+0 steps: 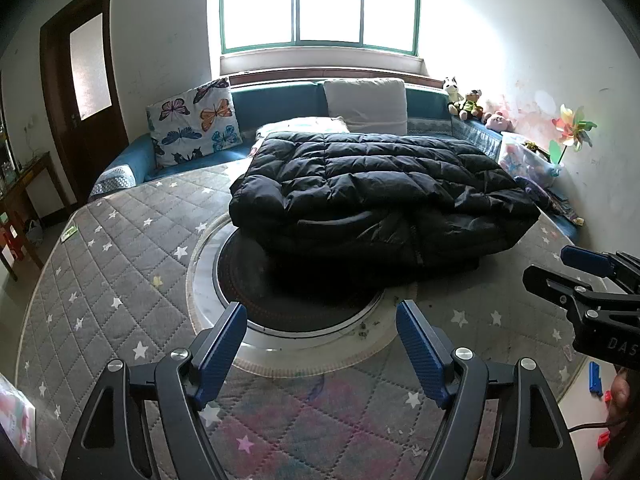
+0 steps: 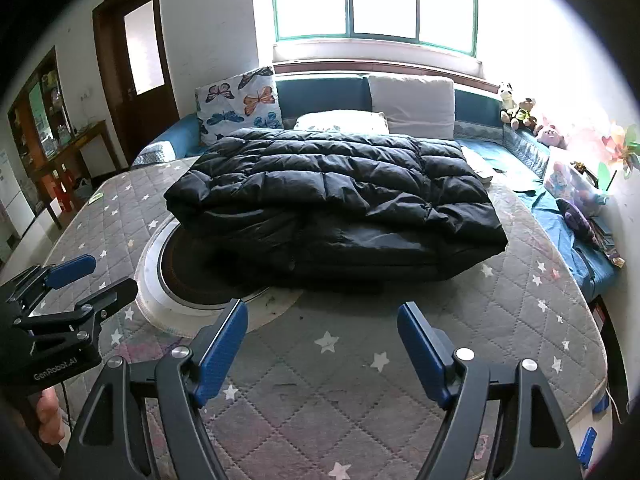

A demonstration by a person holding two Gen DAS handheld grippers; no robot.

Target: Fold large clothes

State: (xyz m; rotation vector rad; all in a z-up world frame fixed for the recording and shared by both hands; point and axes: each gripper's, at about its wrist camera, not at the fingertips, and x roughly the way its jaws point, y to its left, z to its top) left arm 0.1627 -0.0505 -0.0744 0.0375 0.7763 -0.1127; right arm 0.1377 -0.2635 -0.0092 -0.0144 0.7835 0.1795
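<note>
Left wrist view first: we count one black quilted puffer coat (image 1: 380,196), folded into a thick bundle and lying on the round bench with the grey star-print quilted cover (image 1: 120,280). It sits toward the far side, partly over the one dark round inset with a white ring (image 1: 248,276) in the middle. Our left hand-held gripper (image 1: 320,344) has its blue pads spread wide with nothing between them, hovering over the cover just short of the coat. The right hand-held gripper (image 2: 322,346) is the same, spread and empty.

Behind the bench there's a teal sofa (image 1: 276,104) with two cushions: one butterfly-print cushion (image 1: 196,120) and one plain white cushion (image 1: 366,104). We count at least three stuffed toys (image 1: 472,106) on the sofa's right end, plus a clear plastic box (image 1: 524,160) with colourful stuff inside we can't make out.
</note>
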